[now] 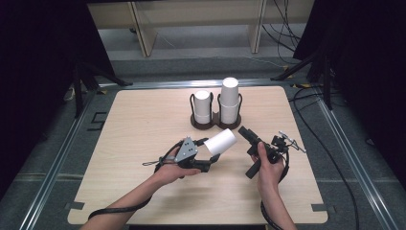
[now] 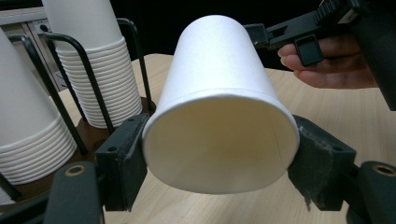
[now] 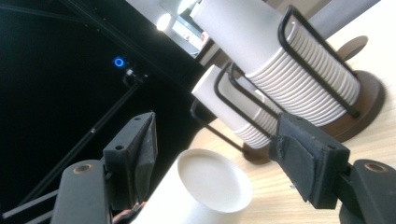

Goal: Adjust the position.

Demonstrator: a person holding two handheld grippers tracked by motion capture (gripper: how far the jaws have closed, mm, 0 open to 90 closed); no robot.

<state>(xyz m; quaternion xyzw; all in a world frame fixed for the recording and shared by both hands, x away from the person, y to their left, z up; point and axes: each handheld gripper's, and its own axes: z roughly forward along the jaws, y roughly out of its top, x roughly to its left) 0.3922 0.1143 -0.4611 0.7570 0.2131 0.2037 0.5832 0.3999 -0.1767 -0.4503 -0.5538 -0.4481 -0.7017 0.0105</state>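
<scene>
Left gripper (image 1: 210, 155) first: we see its jaws clamped on a single paper cup (image 1: 220, 141), pads pressed against the cup's wide rim on both sides, as the left gripper view makes plain (image 2: 219, 116). We hold that cup on its side above the table (image 1: 143, 129), open mouth toward the gripper, closed base pointing to about two o'clock from it in the high view.

Over to the right gripper (image 1: 245, 132): we have its jaws standing apart with nothing between the pads. It sits at three o'clock of the cup, just beside the base, and in the right gripper view that round base (image 3: 212, 179) lies low between the two jaws without touching either.

At twelve o'clock of the cup stands the brown cup holder (image 1: 215, 122), its two wire cages each carrying a stack of cups upside down: the shorter stack (image 1: 202, 106) on the left, the taller stack (image 1: 230, 98) on the right.
</scene>
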